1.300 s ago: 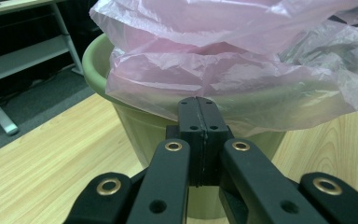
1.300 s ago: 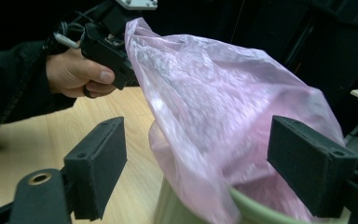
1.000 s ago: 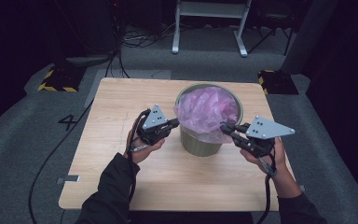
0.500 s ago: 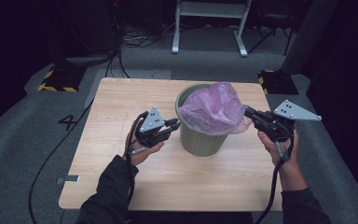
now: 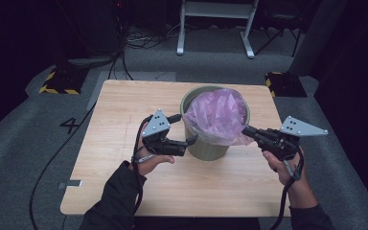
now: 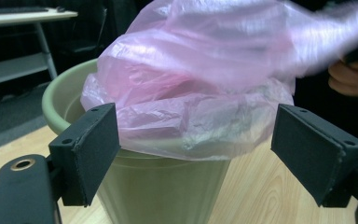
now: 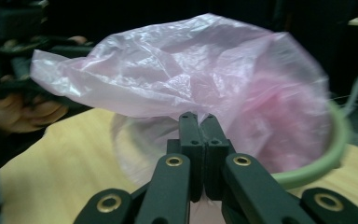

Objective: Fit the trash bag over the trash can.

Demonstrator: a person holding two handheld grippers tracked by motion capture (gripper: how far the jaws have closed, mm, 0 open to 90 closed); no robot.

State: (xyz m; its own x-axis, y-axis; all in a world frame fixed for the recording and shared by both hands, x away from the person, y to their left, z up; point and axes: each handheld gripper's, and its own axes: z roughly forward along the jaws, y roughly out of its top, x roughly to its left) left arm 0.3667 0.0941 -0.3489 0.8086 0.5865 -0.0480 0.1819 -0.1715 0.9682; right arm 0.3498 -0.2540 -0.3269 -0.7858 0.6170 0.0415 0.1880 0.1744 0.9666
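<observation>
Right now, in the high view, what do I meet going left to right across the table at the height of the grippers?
Left gripper, jaws open → green bin lined with the pink bag → right gripper, jaws shut on the bag's edge.

One green bin (image 5: 214,149) is seen on the one wooden counter (image 5: 124,110), and one pink plastic bag (image 5: 218,115) is counted in it. Two grippers are counted, a left gripper (image 5: 182,132) and a right gripper (image 5: 246,130), each borne by one hand.

Dim room, grey carpet floor (image 5: 24,158)
</observation>
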